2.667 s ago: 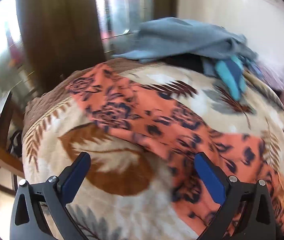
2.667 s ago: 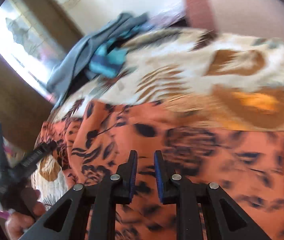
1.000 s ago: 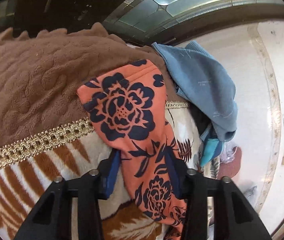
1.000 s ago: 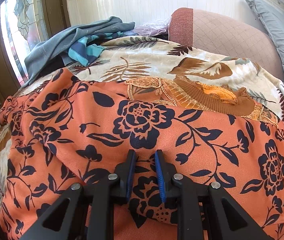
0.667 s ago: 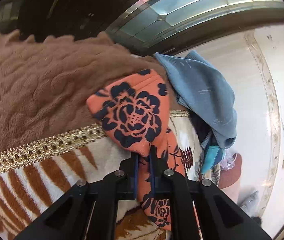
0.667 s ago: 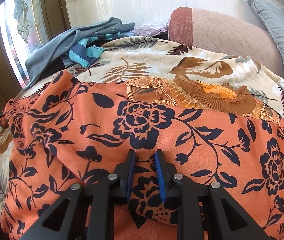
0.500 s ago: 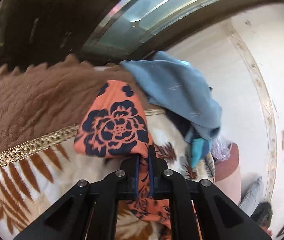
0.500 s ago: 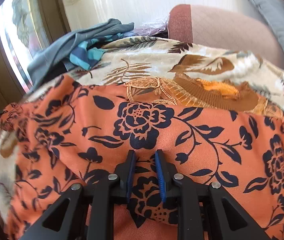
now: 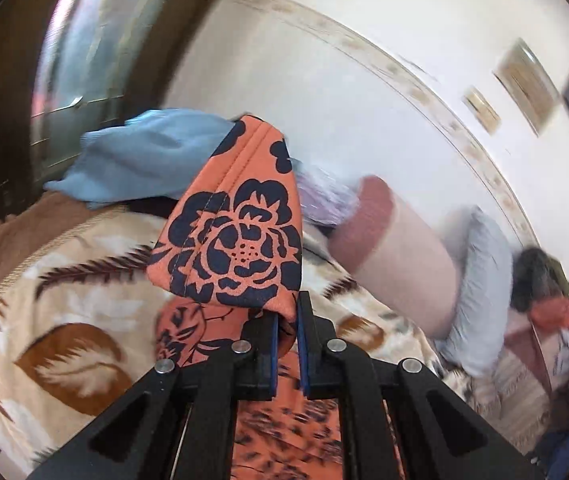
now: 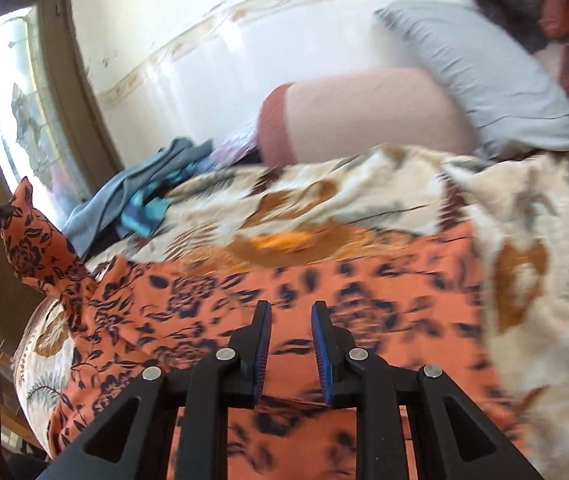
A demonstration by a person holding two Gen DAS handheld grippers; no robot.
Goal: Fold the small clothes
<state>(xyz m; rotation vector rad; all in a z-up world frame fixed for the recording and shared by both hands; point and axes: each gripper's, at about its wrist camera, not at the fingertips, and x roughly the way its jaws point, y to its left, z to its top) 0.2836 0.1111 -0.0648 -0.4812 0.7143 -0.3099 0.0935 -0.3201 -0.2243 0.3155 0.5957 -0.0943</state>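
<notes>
An orange garment with dark blue flowers (image 10: 244,292) lies spread on the leaf-patterned blanket (image 10: 364,200) of a bed. My left gripper (image 9: 286,320) is shut on one hemmed end of the garment (image 9: 236,240) and holds it lifted above the blanket; that raised end shows at the far left of the right wrist view (image 10: 32,248). My right gripper (image 10: 290,320) sits over the garment's near part with its jaws a little apart; the cloth lies flat under them, not pinched.
A pile of blue-grey clothes (image 9: 144,156) lies at the far end of the bed by the window (image 10: 16,112). A pink bolster (image 10: 364,116) and a grey pillow (image 10: 476,72) lie against the wall. More clothes (image 9: 564,308) sit beyond the pillow.
My left gripper closed on the garment's end and lifted it up off the blanket. My right gripper let go of the cloth, opened a little and rose.
</notes>
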